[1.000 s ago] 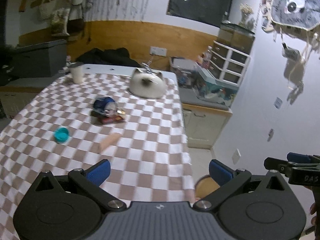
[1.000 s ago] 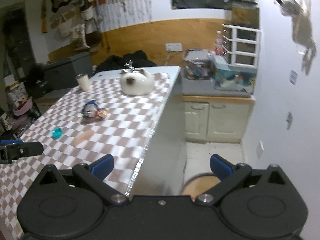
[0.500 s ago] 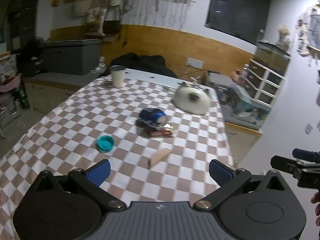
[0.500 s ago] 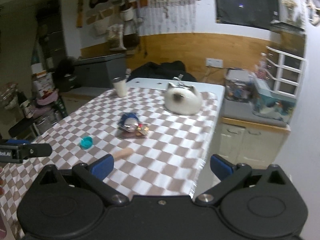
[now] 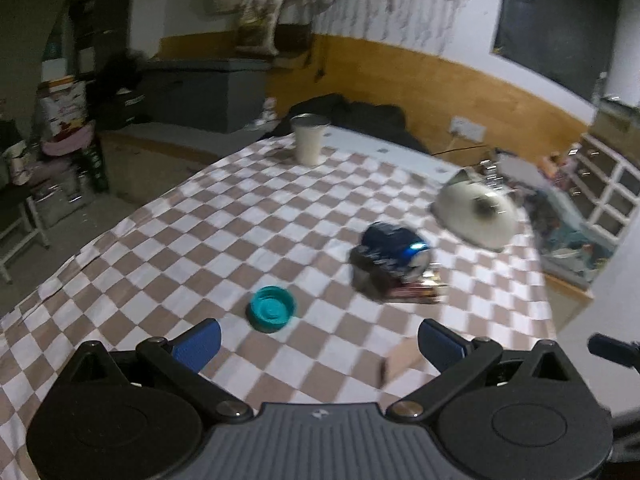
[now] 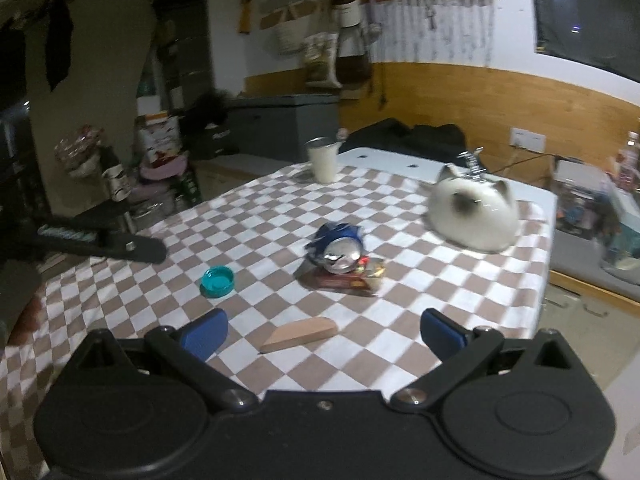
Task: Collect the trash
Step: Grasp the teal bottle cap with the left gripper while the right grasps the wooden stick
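On the checkered tablecloth (image 5: 224,240) lie a crushed blue can (image 5: 390,250) on a red-brown wrapper (image 5: 416,292), a teal bottle cap (image 5: 272,309) and a tan wedge-shaped scrap (image 5: 400,358). My left gripper (image 5: 318,340) hangs open above the cloth, the cap just ahead between its fingers. In the right wrist view the can (image 6: 338,246), wrapper (image 6: 344,280), cap (image 6: 217,281) and wedge (image 6: 298,334) show too. My right gripper (image 6: 322,330) is open, with the wedge lying just ahead between its fingers.
A white cup (image 5: 308,140) stands at the table's far end. A cat-shaped white bowl (image 6: 474,216) sits at the right side. The left gripper's tip (image 6: 100,244) shows at the left. Boxes and shelves crowd the floor on the left; cabinets stand at the right.
Both views have swung left and down from the table's right edge and floor onto the tabletop. The can, cap and wedge now lie closer in front of both open grippers.
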A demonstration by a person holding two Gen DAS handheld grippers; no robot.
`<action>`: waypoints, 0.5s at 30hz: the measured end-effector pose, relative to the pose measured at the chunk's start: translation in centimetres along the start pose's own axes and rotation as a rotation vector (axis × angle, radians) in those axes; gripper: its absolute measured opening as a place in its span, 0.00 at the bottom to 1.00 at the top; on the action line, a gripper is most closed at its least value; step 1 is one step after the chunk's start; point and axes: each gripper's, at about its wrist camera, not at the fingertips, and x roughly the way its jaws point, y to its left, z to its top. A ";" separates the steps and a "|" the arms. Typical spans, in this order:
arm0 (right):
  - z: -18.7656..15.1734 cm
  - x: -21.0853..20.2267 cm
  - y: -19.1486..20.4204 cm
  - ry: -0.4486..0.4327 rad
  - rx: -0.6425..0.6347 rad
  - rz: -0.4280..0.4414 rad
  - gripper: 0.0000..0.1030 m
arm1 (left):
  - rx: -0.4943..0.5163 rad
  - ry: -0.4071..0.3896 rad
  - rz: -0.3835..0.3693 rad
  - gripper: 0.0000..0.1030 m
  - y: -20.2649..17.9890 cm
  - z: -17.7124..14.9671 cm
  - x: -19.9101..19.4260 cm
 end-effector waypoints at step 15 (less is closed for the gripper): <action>-2.8 13.1 3.5 0.135 -0.250 0.056 1.00 | -0.093 0.093 0.119 1.00 2.3 -0.3 8.9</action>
